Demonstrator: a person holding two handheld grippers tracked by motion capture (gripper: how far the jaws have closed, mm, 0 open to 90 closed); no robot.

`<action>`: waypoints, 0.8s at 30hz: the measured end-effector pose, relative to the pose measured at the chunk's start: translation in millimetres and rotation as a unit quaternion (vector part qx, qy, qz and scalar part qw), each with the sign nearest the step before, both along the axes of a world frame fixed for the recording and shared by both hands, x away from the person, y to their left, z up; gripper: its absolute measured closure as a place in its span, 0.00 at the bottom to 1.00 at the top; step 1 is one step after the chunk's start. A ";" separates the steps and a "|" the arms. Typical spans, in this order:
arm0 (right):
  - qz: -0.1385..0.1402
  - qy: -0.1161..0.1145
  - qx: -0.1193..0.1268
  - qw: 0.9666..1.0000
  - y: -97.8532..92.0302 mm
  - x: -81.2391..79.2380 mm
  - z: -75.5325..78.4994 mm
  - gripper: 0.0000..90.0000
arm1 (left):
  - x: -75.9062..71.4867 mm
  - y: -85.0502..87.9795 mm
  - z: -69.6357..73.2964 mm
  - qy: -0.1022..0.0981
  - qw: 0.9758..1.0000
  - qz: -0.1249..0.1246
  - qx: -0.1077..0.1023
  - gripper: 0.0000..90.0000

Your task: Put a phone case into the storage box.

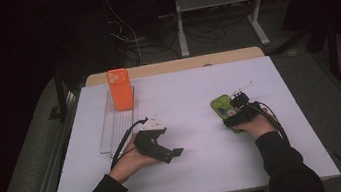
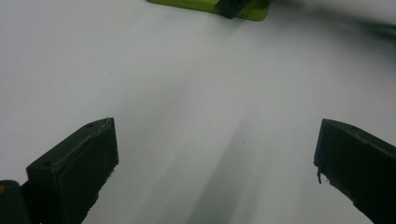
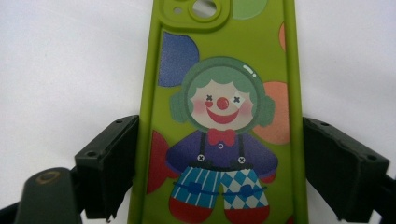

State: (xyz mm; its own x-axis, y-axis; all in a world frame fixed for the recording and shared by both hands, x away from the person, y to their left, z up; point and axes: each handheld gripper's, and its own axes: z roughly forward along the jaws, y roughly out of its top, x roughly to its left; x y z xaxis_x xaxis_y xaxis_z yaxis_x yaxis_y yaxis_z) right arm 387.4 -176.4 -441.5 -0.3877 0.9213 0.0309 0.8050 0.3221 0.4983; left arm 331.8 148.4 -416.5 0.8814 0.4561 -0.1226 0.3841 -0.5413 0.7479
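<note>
A lime-green phone case (image 1: 220,107) printed with a clown lies flat on the white table (image 1: 193,163) at the right. My right gripper (image 1: 235,110) sits over its near end. In the right gripper view the two black jaws stand at the long edges of the green phone case (image 3: 224,70), pads against its sides, so my right gripper (image 3: 222,121) is shut on it. My left gripper (image 1: 173,155) rests low at the centre-left, pointing right. It (image 2: 215,123) is open with bare table between the jaws, and the green phone case (image 2: 205,5) lies far ahead of it.
An orange phone case (image 1: 120,89) stands upright at the far end of a clear ribbed rack (image 1: 111,129) on the table's left. Beyond the far table edge are a wooden board (image 1: 179,65), cables and a stand's legs (image 1: 260,33).
</note>
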 end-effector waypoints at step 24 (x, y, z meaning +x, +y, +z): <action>0.076 -0.019 0.024 0.997 -7.8 -0.9 29.4 0.17 | 8.5 -2.3 9.6 0.005 1.000 -0.003 -0.008 0.00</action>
State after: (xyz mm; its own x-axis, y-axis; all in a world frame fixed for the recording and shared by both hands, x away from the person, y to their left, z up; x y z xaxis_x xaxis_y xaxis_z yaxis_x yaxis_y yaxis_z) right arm 386.5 -184.3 -412.1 -0.5241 0.8498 0.0559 0.7296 0.4141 0.5443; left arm 340.2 146.1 -407.0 0.8826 0.4491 -0.1390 0.3887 -0.5308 0.7531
